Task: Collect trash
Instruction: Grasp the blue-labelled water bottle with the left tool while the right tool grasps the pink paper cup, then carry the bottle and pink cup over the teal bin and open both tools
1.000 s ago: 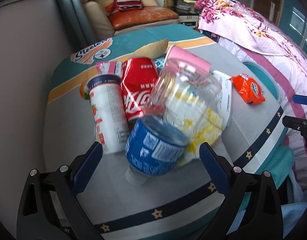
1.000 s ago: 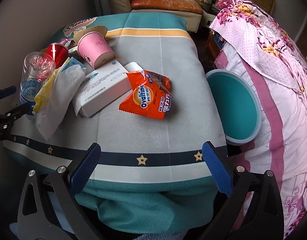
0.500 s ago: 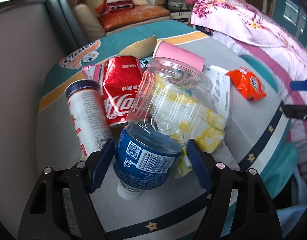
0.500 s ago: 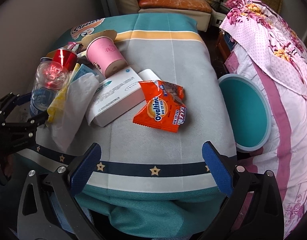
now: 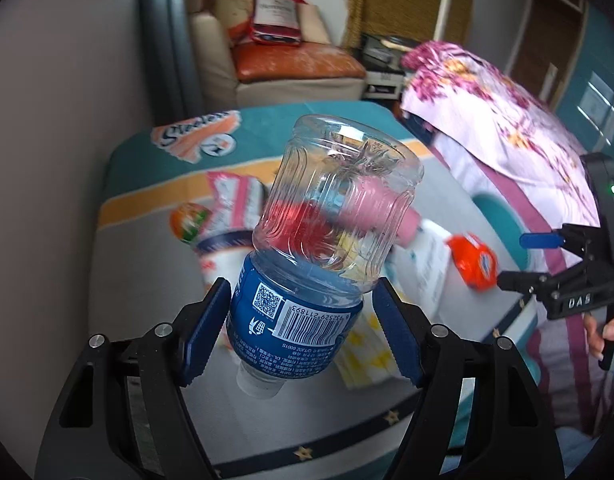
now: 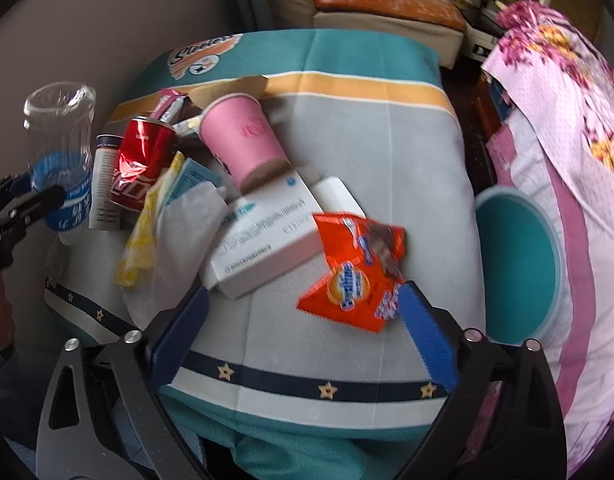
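The left tool [image 5: 299, 320] clamps the plastic bottle [image 5: 331, 216] by its blue label, cap down (a firm, narrow hold), clear of the surface [image 6: 371, 144]; the right tool [image 6: 303, 332], jaws closing on nothing yet, hovers over the orange wrapper [image 6: 353, 272]; the teal bin [image 6: 519, 276] waits at three o'clock.

Each camera looks steeply down along its own tool. The left view sits close over the surface's [image 5: 155, 264] left side, the right view over its near right edge. Both share the littered middle, and each catches the other tool at its frame edge.
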Tool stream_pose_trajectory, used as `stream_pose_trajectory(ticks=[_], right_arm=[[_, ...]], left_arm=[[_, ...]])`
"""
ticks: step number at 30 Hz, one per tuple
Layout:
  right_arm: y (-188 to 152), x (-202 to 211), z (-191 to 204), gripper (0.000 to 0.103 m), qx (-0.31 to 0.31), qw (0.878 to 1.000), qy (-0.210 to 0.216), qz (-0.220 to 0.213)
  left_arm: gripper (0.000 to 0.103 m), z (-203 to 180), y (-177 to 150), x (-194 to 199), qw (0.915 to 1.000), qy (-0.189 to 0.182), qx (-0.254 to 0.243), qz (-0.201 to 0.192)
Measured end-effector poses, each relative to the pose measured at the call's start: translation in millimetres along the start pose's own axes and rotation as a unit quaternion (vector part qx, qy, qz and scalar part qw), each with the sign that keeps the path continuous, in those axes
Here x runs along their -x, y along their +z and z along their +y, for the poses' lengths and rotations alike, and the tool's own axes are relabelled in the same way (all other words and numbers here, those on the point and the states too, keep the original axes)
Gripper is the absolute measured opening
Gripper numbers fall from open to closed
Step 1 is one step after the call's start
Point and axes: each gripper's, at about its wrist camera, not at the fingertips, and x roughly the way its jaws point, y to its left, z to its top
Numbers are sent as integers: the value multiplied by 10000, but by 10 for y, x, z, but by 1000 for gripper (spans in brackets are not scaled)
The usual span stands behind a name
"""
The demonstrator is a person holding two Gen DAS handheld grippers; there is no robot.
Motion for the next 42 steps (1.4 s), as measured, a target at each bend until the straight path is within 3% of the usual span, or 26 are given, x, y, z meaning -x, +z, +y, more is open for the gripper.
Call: stream_pose_trajectory(ticks=[5, 13, 19, 21, 25, 32, 42], right_arm=[[484, -180, 84, 69, 337, 9992, 207, 42], [1095, -824, 245, 68, 792, 9935, 577, 581], [1256, -1193, 291, 70, 880, 9879, 886, 918], [1237, -1230, 323, 63, 951, 9856, 993, 984], [1231, -1137, 321, 58, 1029, 9867, 891, 891], [1163, -757, 125, 57, 757, 9908, 953, 596], [891, -267, -414, 57, 13, 9947, 1030, 34]], left_arm=[[74, 232, 208, -46, 9996, 47, 258, -70], [74, 423, 322, -149, 9991, 62, 407, -30], [74, 477, 359, -235, 9988, 66, 492, 23], [74, 477, 353, -230, 9987, 71, 500, 10], [74, 416, 374, -247, 9989, 111, 453, 2], [73, 291, 371, -252, 9992, 216, 322, -24], [73, -197, 461, -155, 10000, -38, -29, -63]])
